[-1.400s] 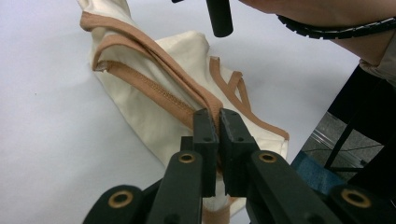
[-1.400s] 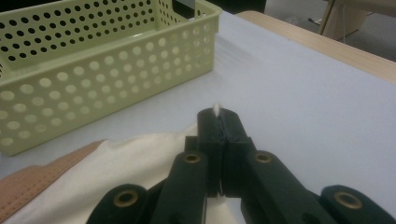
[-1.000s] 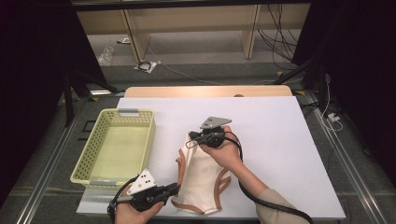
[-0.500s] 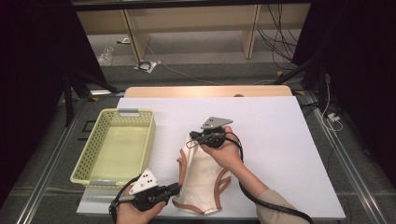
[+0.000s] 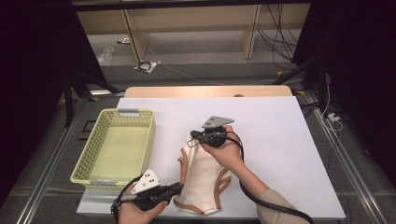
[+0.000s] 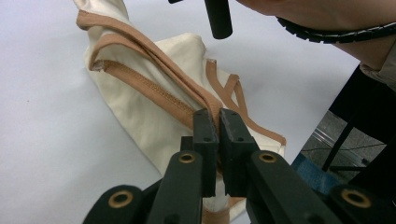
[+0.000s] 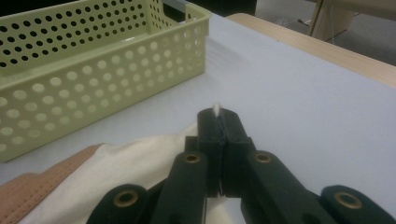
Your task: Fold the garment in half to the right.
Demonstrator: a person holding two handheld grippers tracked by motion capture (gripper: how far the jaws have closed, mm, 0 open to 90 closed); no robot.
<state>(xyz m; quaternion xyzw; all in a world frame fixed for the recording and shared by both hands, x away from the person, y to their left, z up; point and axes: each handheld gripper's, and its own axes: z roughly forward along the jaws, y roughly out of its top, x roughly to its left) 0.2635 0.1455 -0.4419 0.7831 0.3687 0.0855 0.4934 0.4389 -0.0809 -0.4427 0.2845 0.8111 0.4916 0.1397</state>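
A cream garment with tan trim [image 5: 201, 179] lies on the white table, near its front edge. My left gripper [image 5: 180, 188] is at the garment's near left edge, and the left gripper view has its jaws pinched on the tan-trimmed edge [image 6: 187, 95] of the garment [image 6: 154, 121]. My right gripper [image 5: 192, 135] is at the garment's far corner. In the right gripper view its jaws are shut on the cream fabric [image 7: 140, 161], a small tuft [image 7: 216, 109] sticking out past the tips.
A pale green perforated basket [image 5: 93, 147] stands left of the garment, close to my right gripper [image 7: 218, 116] in its own view, where the basket wall [image 7: 93, 88] rises at left. White table surface [image 5: 280, 140] stretches to the right. The wooden table edge [image 5: 205, 91] runs along the back.
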